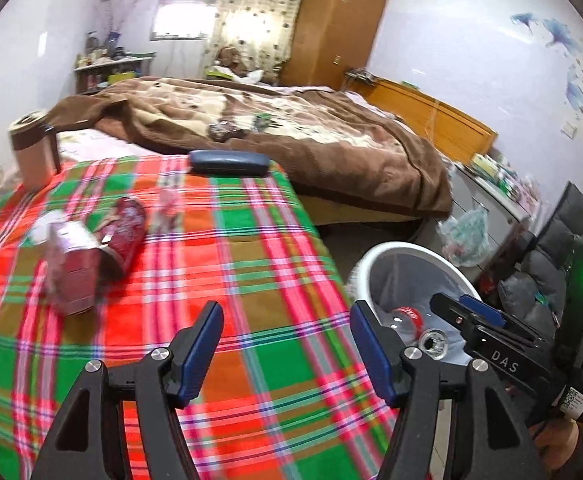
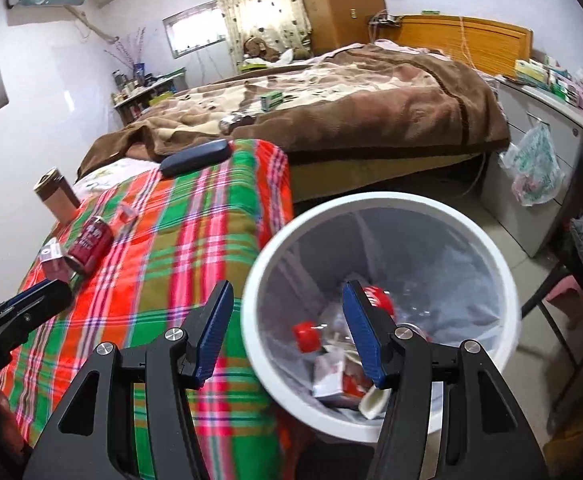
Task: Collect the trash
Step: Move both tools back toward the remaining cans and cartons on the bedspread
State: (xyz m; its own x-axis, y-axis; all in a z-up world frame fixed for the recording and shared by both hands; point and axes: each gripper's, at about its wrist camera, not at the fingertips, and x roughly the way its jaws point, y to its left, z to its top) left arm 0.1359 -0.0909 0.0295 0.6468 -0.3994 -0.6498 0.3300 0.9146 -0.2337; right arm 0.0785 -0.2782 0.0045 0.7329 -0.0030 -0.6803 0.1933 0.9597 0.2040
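Note:
A red drink can [image 1: 125, 232] lies on its side on the plaid tablecloth [image 1: 251, 280], with a small pink carton [image 1: 73, 272] lying against it. A crumpled clear wrapper [image 1: 167, 208] lies just beyond. My left gripper [image 1: 287, 348] is open and empty above the cloth, to the right of the can. My right gripper [image 2: 287, 328] is open and empty over the rim of the white bin [image 2: 503, 276], which holds a clear bottle with a red cap [image 2: 306, 335] and cartons. The can [image 2: 89, 242] and carton [image 2: 53, 260] also show in the right wrist view.
A tan lidded mug [image 1: 31, 152] and a dark blue case [image 1: 227, 162] stand at the table's far edge. A bed with a brown blanket [image 1: 291, 132] lies behind. A cabinet [image 2: 539, 160] with a hanging plastic bag [image 2: 533, 168] and a dark chair [image 1: 563, 248] flank the bin.

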